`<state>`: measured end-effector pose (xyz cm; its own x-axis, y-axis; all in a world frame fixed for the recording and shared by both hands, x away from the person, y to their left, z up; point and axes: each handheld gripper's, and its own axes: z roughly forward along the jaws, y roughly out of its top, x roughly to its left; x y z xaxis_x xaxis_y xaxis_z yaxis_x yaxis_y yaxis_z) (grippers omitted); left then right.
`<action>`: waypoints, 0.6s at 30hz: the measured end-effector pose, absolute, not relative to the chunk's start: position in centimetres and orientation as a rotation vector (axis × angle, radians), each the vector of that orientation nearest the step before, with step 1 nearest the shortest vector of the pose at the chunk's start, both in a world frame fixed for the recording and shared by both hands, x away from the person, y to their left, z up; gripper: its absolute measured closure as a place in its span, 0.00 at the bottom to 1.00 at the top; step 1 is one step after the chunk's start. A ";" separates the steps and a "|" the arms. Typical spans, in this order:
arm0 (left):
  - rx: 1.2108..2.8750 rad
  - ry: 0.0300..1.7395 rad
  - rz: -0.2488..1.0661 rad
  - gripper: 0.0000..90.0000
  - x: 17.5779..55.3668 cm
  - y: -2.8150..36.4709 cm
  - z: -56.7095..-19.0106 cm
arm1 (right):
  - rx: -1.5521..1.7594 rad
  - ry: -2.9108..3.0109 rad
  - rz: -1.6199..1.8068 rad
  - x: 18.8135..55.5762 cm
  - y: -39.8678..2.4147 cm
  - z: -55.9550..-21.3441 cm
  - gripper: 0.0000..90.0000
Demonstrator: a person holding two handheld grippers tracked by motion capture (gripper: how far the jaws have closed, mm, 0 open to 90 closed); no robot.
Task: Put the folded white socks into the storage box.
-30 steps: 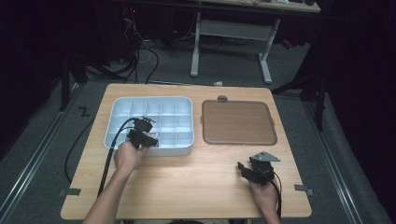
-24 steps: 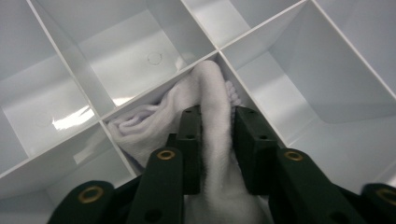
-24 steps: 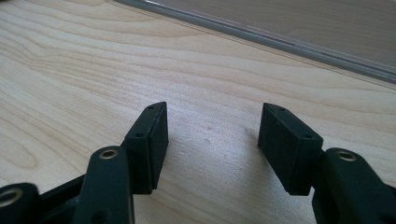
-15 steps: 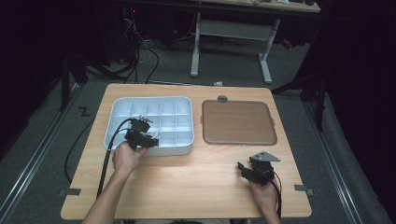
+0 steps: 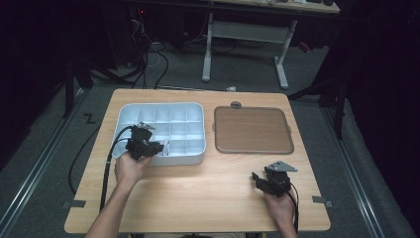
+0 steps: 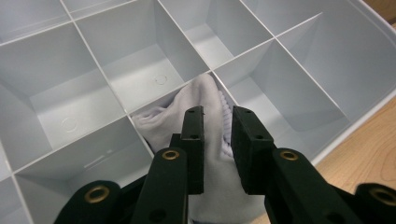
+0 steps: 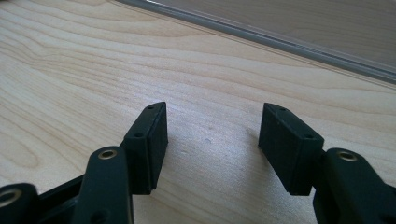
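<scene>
A white compartment tray [image 5: 159, 105] [image 6: 116, 74] sits at the table's left. A white cloth [image 6: 201, 95] [image 5: 166, 148] lies bunched in a near compartment and rises between my left gripper's jaws. My left gripper [image 5: 156, 147] [image 6: 218, 116] hangs over that compartment, its jaws having just closed further, and is shut on the cloth with only a narrow gap left. My right gripper [image 5: 256, 178] [image 7: 212, 123] rests low over the bare wood at the near right, open, with nothing between its fingers.
A brown flat tray [image 5: 252, 130] with a grey rim lies to the right of the white one; its edge [image 7: 280, 39] crosses the top of the right gripper view. The other compartments look bare. A desk frame and cables stand on the floor beyond.
My left gripper has lifted slightly and drifted a little toward the tray's near edge. The right gripper has stayed put.
</scene>
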<state>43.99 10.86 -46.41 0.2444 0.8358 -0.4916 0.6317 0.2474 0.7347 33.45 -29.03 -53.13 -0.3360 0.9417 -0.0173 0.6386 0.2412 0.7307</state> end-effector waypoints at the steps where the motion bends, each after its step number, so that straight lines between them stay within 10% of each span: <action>1: 1.442 1.462 0.238 0.84 43.8 11.1 -46.3 | 1.442 2.061 0.880 33.4 -29.0 -53.1 0.47; 18: 1.280 1.404 0.225 0.82 41.5 13.7 -44.7 | 1.442 2.061 0.880 33.4 -29.0 -53.1 0.48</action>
